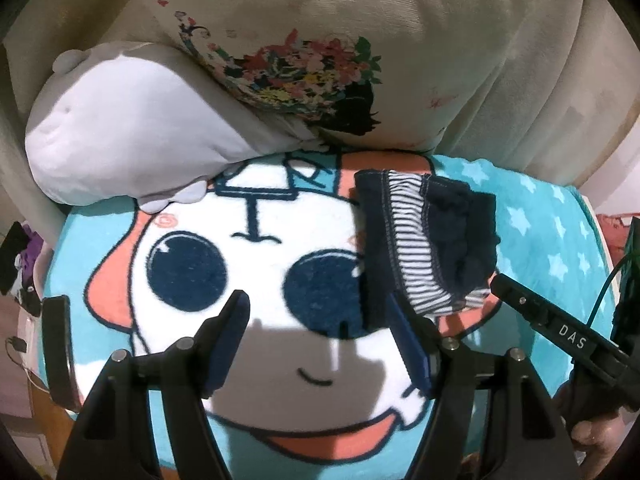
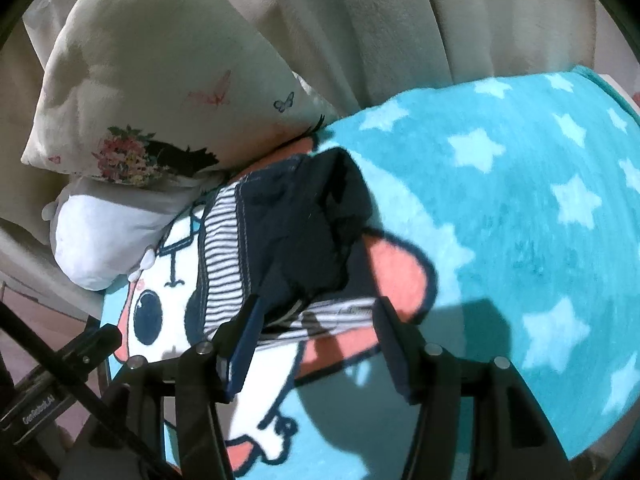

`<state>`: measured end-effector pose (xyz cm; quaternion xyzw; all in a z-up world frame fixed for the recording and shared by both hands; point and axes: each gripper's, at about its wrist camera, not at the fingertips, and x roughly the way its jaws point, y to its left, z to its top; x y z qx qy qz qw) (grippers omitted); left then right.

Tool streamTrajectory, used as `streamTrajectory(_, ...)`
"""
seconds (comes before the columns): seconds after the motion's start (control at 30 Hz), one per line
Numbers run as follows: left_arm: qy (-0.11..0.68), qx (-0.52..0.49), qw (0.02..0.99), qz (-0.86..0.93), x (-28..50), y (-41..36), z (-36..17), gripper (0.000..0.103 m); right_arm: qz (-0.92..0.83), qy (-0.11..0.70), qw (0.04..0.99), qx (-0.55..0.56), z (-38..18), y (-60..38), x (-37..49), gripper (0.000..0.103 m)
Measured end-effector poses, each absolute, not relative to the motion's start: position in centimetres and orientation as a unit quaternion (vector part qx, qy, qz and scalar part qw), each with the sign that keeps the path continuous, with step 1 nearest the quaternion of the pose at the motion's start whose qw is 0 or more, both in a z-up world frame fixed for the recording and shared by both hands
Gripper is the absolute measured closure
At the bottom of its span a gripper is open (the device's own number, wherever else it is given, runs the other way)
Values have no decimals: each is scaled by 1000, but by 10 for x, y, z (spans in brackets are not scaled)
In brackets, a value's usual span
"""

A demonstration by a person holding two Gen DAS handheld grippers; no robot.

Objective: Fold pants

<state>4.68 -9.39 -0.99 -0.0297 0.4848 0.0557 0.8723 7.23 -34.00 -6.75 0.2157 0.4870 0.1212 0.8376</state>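
Left wrist view: the left gripper (image 1: 320,332) stands with jaws wide and nothing between them, over the blanket (image 1: 560,216). Its right finger (image 1: 408,344) lies at the near edge of the pants (image 1: 424,240) — touching or just above, cannot tell which.

Right wrist view: the right gripper (image 2: 320,344) also stands with jaws wide. The near striped edge of the pants (image 2: 288,240) lies in the gap between the fingers, not pinched.

The pants are a compact navy bundle with a striped band showing, resting on the blanket's cartoon face. Two pillows (image 1: 320,40) lie behind them, well apart from both grippers.

Step in hand, as judged: the bundle appears already folded at least once; both grippers look poised at its near edge, either for one more fold or just clear of a finished one.

Next move, if a fold remains: close on the near edge only, through all layers, lift low, and carry it over toward the far edge — the plush blanket may snag in the jaws, so grip above it.
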Motion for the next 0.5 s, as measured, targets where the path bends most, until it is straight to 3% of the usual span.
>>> streamTrajectory(0.5,487,2,873,35,20,-68,-7,33,86,483,839,234,-66,-313,33,39)
